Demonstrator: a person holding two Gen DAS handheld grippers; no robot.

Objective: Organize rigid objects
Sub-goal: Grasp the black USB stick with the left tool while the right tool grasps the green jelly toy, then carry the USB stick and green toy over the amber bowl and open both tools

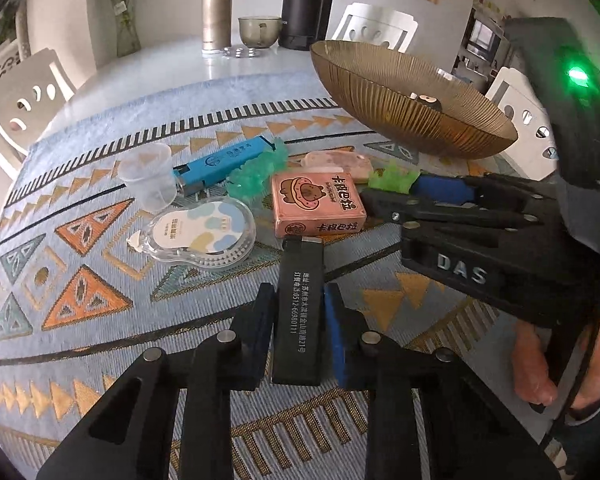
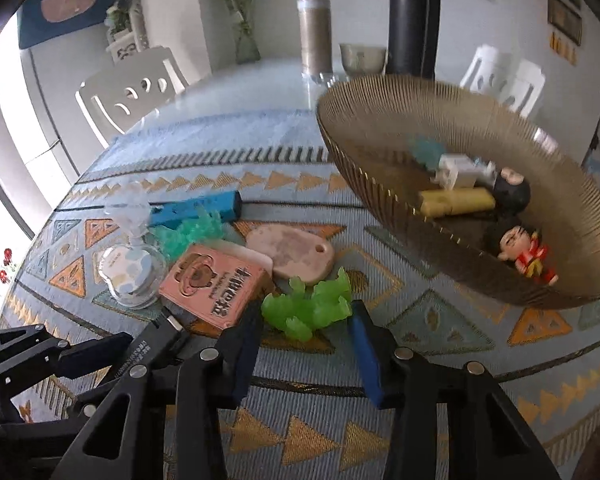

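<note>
Left hand-held gripper point(image 1: 300, 312) clenched on the slim black rectangular bar with white print point(image 1: 299, 300), pads pressing both long sides, bar lying on the patterned blue woven mat point(image 1: 100, 340) toward the near edge of the desk. Right hand-held gripper point(image 2: 304, 332) not yet gripping, jaws straddling the translucent green spiky plastic toy point(image 2: 308, 308), blue pad point(image 2: 366, 356) at its flank with no clear squeeze visible. Best done by lifting the bar straight up before swinging toward the ribbed amber glass bowl point(image 1: 380, 92) at the far right of the desk, clearing its raised rim. Likewise, centring the jaws on the toy's body rather than its spikes. In the way: pink cardboard box with a cartoon bear point(image 1: 318, 204) touching the bar's far end, and the two tools close together. Nearby: clear tape dispenser point(image 1: 204, 236), blue oblong case point(image 1: 224, 160), small clear plastic cup point(image 1: 148, 176). Already in the bowl: red-dressed figurine point(image 2: 528, 252).
</note>
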